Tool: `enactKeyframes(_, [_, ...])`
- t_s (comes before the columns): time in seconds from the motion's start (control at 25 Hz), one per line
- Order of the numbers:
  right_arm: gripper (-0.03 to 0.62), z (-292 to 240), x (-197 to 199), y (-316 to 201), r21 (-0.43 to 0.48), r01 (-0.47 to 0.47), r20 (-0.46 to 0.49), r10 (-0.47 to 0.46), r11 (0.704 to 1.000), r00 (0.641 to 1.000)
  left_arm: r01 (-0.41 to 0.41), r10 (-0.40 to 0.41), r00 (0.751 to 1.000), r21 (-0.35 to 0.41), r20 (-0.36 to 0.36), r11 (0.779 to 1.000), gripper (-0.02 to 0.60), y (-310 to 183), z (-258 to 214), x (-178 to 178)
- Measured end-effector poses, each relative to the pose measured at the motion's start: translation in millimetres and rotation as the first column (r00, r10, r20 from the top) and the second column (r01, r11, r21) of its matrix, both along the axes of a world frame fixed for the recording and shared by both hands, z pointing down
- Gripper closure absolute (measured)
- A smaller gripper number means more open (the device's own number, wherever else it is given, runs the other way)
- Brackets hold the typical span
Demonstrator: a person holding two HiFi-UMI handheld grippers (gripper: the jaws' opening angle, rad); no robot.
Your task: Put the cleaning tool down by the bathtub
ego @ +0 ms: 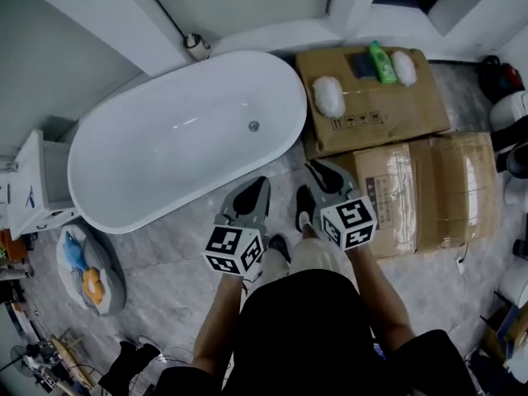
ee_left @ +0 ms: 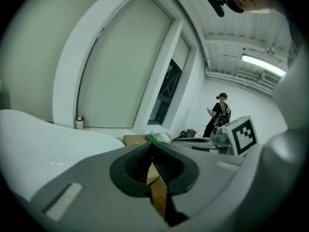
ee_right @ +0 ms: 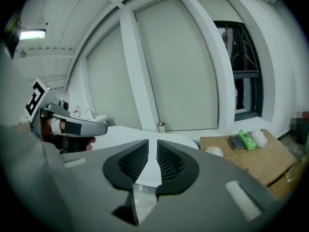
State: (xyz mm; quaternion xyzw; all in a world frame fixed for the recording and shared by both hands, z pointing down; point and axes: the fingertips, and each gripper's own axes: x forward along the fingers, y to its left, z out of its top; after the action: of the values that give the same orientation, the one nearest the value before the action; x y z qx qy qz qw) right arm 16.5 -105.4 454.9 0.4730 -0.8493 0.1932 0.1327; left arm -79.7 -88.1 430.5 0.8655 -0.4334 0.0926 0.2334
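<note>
A white oval bathtub [ego: 289, 81] fills the upper left of the head view. To its right, a cardboard box [ego: 388, 114] carries two white fluffy pads [ego: 328, 96] [ego: 403, 67], a green bottle [ego: 381, 62] and a dark sponge [ego: 363, 64]. My left gripper [ego: 261, 181] hangs over the floor beside the tub, shut and empty; its pads meet in the left gripper view [ee_left: 152, 145]. My right gripper [ego: 318, 168] is beside it near the box. Its jaws [ee_right: 152, 141] stand a narrow slit apart with nothing between them. Neither gripper holds a tool.
A second, larger cardboard box [ego: 429, 192] lies at the right. A white cabinet [ego: 33, 188] and a bag of items [ego: 87, 271] stand left of the tub. A small container [ego: 195, 46] sits on the sill. Another person [ee_left: 219, 115] stands far off.
</note>
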Motion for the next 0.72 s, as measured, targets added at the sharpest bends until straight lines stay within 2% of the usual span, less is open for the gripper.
enactKeyframes(0.32, [0.557,-57.8,-43.2,60.7,0.110,0.023,-0.018,-0.021,0.994,1.000,0.017,-0.015,1.000,0.094,-0.028,0.995,0.583,55.5,-43.8,-41.2])
enactKeyframes(0.72, [0.566,-131.6,-62.5,111.4,0.238,0.022,-0.014,-0.019,0.971,1.000,-0.010,0.013,1.000,0.234,-0.011,0.972,0.583,97.8,-110.2,-63.3])
